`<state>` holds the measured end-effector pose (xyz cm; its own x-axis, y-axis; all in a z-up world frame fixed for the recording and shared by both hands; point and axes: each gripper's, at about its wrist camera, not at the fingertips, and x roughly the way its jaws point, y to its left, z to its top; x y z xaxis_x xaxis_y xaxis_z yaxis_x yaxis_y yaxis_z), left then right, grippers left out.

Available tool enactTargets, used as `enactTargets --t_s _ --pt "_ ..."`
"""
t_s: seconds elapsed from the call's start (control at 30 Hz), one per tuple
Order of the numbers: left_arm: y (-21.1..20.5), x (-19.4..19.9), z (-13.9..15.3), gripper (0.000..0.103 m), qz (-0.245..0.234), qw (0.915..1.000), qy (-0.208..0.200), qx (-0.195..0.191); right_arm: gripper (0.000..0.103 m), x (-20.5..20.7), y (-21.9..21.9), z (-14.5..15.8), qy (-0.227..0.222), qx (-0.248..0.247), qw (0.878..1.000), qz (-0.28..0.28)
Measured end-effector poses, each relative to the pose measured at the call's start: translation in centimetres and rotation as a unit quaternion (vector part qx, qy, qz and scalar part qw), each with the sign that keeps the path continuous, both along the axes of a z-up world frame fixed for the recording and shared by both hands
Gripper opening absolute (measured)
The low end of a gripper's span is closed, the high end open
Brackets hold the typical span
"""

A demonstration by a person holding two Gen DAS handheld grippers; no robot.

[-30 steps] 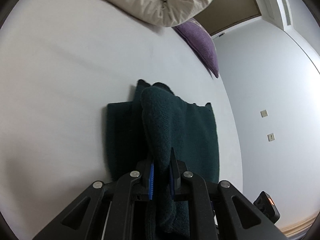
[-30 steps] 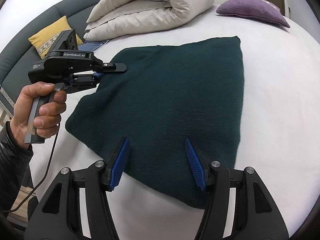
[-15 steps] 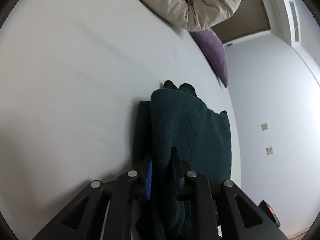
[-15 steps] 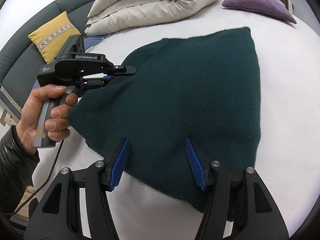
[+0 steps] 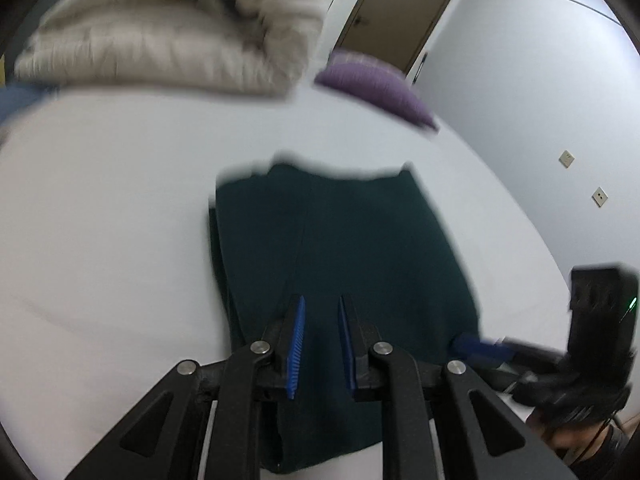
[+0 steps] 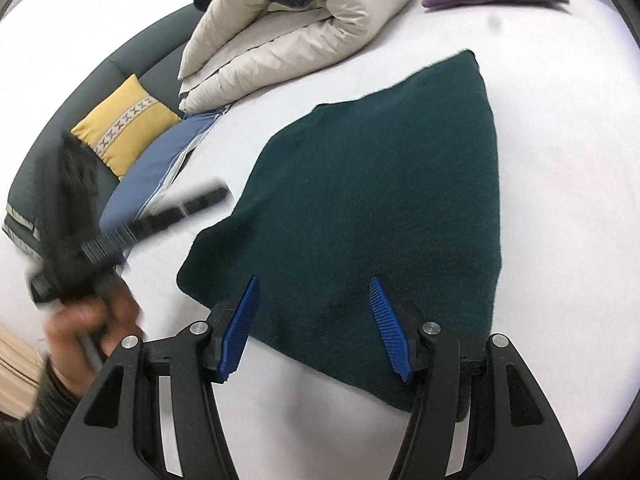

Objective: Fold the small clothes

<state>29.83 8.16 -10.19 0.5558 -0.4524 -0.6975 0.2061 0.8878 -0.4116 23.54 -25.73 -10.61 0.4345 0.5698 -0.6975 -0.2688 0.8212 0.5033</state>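
Left gripper lets go of the dark green cloth; one fold is down.

The left gripper (image 5: pixel 320 346) no longer pinches the dark green cloth (image 6: pixel 384 208): its fingers (image 5: pixel 296 340) have parted a little with nothing between them, and it now sits blurred at the left of the right wrist view, clear of the cloth edge. The cloth lies flat, doubled over, at the centre of the white bed (image 6: pixel 568 168). The right gripper (image 6: pixel 316 320) hovers over the near edge, fingers apart and empty. A further fold likely needs a fresh grasp on that edge.
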Motion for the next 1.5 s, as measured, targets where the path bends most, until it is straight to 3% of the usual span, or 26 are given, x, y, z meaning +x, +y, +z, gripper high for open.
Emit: enactTargets --t_s 0.07,0.17,0.3,0.4,0.5,0.53,0.6,0.67,0.8,0.87,0.93,1.1,1.3,1.5 --pt "0.5 0.1 -1.9 0.01 0.009 0.9999 0.006 -0.002 0.051 0.4 -1.4 -1.2 0.022 0.022 0.999 -0.011" --pt "1.6 -0.1 -2.7 0.008 0.007 0.9994 -0.002 -0.034 0.042 0.5 -2.7 -2.0 0.036 0.049 0.998 -0.018" --pt "1.9 -0.2 -3.3 0.008 0.001 0.9989 -0.008 -0.046 0.046 0.1 -5.7 -1.3 0.046 0.142 0.988 -0.036" --pt "2.2 -0.1 -3.7 0.008 0.001 0.998 -0.007 -0.062 0.046 -0.1 -5.4 -0.8 0.046 0.17 0.984 -0.011" --pt "2.5 -0.4 -3.6 0.008 -0.002 0.9969 -0.004 -0.078 0.045 0.4 -3.8 -2.1 0.073 0.122 0.989 0.026" --pt "2.7 -0.6 -3.7 0.008 -0.005 0.9965 -0.002 -0.083 0.043 0.7 -3.3 -3.5 0.098 0.102 0.989 0.039" --pt "2.8 -0.8 -3.6 0.008 -0.009 0.9968 -0.003 -0.08 0.034 0.8 -3.8 -4.7 0.103 0.1 0.989 0.045" --pt "3.1 -0.9 -3.5 0.008 -0.013 0.9967 -0.001 -0.08 0.035 0.9 -4.7 -4.5 0.11 0.114 0.986 0.045" --pt "4.2 -0.6 -1.7 0.009 -0.005 0.9963 0.002 -0.086 0.038 1.7 -6.9 -1.8 0.076 0.105 0.991 0.043" --pt "4.4 -0.1 0.0 0.013 0.013 0.9974 -0.02 -0.068 0.038 3.2 -8.0 -0.5 0.061 0.112 0.991 0.03" --pt "4.3 0.9 1.5 0.028 0.022 0.9967 -0.037 -0.069 0.038 5.6 -8.4 0.4 0.058 0.119 0.991 0.019" --pt "1.1 4.9 2.9 0.029 0.008 0.9981 -0.056 -0.024 0.038 14.6 -5.6 0.6 0.063 0.148 0.987 0.008" --pt "-0.6 8.5 -0.5 0.032 0.009 0.9993 -0.012 0.036 0.036 20.5 -3.8 -2.0 0.107 0.167 0.98 -0.005" --pt "0.9 8.4 -2.6 0.032 0.004 0.9999 -0.014 -0.003 0.036 24.3 -6.4 -4.6 0.121 0.203 0.97 -0.055"
